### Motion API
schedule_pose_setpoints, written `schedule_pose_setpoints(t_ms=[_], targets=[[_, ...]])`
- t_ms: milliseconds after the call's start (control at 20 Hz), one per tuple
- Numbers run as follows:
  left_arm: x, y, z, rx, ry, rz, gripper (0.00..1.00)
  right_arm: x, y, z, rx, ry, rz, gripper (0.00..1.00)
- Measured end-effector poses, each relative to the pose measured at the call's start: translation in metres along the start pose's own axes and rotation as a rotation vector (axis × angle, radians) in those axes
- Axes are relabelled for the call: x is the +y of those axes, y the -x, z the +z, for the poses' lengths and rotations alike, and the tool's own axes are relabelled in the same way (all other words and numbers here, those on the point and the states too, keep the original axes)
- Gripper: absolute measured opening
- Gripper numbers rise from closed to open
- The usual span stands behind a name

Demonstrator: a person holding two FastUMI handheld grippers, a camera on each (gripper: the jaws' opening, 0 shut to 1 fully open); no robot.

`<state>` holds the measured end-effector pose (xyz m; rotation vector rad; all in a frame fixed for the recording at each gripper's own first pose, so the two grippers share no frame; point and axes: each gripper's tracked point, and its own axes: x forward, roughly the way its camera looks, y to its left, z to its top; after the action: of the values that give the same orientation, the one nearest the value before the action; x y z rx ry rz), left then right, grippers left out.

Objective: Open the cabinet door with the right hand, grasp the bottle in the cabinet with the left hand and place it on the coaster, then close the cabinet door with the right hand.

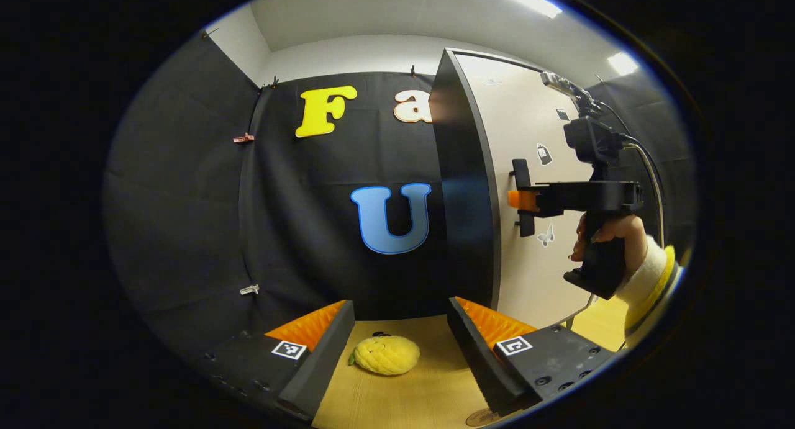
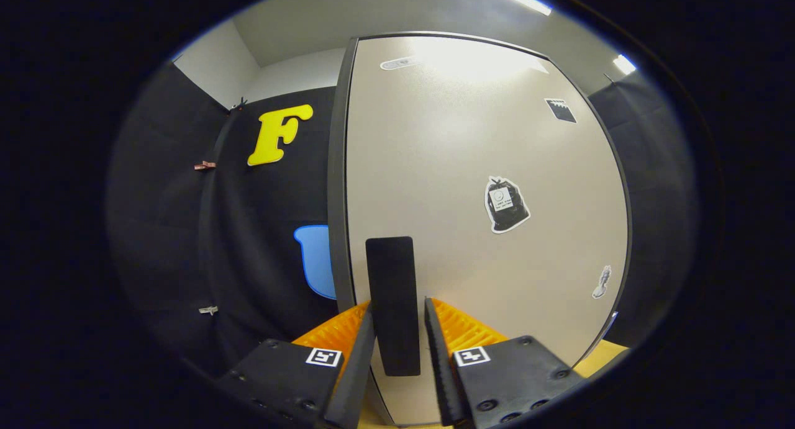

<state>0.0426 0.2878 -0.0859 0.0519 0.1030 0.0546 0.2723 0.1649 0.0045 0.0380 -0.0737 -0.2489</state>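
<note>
Your right tool (image 2: 397, 329) pinches the upright door handle (image 2: 391, 292); your left tool (image 1: 400, 329) waits wide over the worktop (image 1: 410, 398).

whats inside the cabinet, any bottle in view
Nothing inside can be seen. The cabinet door is closed, covering the interior, so any bottle is hidden. The right gripper is closed on the door handle; the left gripper is open.

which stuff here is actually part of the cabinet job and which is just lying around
Part of the job:
- tall beige cabinet door, closed
- black upright door handle, between the right hand-held gripper's fingers
- left hand-held gripper, open above the wooden table

Just lying about:
- yellow knobbly lemon-like toy on the table
- stickers on the door, such as the black bag-shaped one
</note>
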Motion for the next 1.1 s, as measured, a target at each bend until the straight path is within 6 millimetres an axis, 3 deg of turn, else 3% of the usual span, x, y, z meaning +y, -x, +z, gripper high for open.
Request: schedule_pose_setpoints(t_ms=[200, 300, 450, 600, 800, 1100], targets=[[0.008, 0.001, -0.001, -0.004, 0.007, 0.008, 0.95, -0.003, -0.004, -0.004, 0.001, 0.072, -0.046, 0.31], [0.010, 0.004, -0.003, -0.001, 0.008, 0.012, 0.95, -0.004, 0.002, -0.002, 0.018, 0.070, -0.056, 0.14], [0.014, 0.007, -0.004, -0.004, 0.007, 0.020, 0.95, -0.003, 0.008, -0.003, 0.052, 0.082, -0.039, 0.14], [0.012, 0.005, 0.002, -0.012, 0.015, 0.009, 0.95, -0.002, 0.027, 0.001, 0.070, 0.076, 0.007, 0.14], [-0.020, 0.019, 0.005, -0.024, 0.006, -0.044, 0.95, -0.006, 0.066, 0.009, 0.074, 0.113, 0.069, 0.14], [-0.066, 0.020, 0.013, -0.036, 0.004, -0.146, 0.95, -0.030, 0.115, 0.017, 0.097, 0.094, 0.100, 0.14]])
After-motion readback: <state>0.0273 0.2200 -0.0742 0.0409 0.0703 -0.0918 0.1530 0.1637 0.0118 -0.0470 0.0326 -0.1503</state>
